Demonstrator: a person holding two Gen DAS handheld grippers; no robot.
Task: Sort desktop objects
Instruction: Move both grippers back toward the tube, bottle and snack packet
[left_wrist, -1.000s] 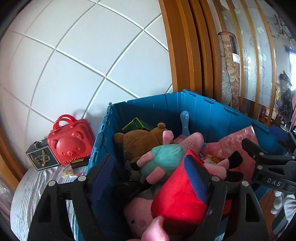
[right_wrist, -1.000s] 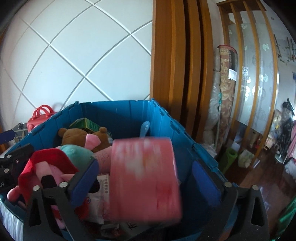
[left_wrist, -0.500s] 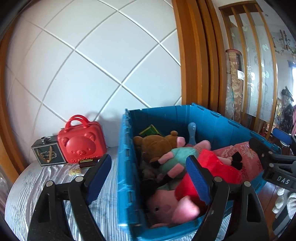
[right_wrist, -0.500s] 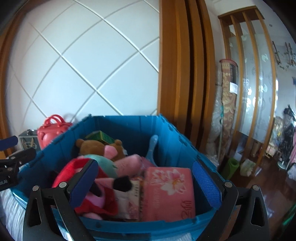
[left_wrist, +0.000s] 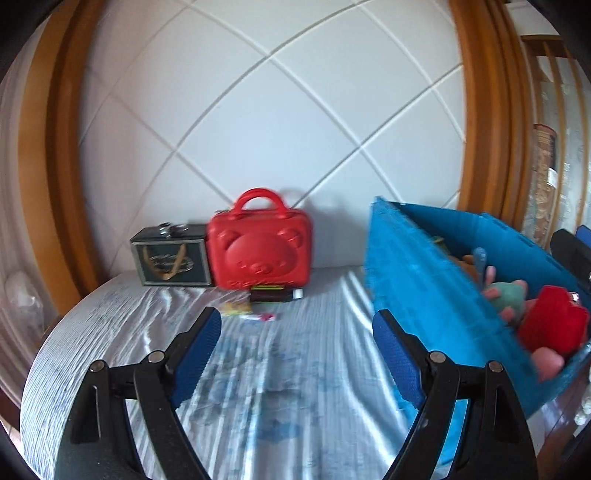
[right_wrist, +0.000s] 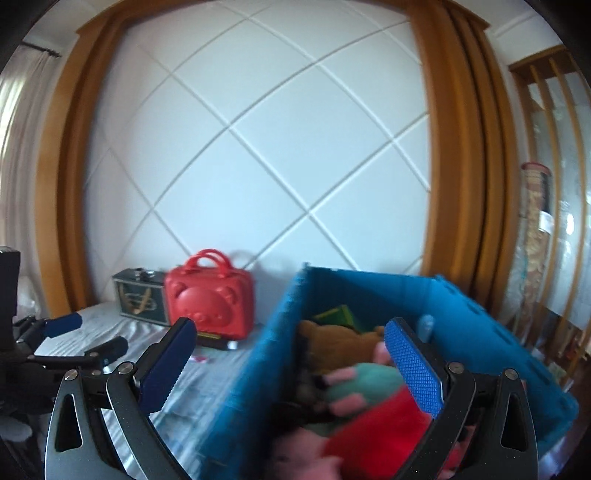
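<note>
Both grippers empty, jaws spread.
Left gripper over table; right gripper at bin.

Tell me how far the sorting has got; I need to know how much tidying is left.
Done: plush toys fill the blue crate. In hand: nothing; the left gripper and right gripper are both open and empty. Left on the cloth: the red bear case, the dark box and small bits before them.

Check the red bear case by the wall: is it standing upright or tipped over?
Upright. The red bear case stands on its base with its handle on top, bear face forward, next to the dark box.
</note>
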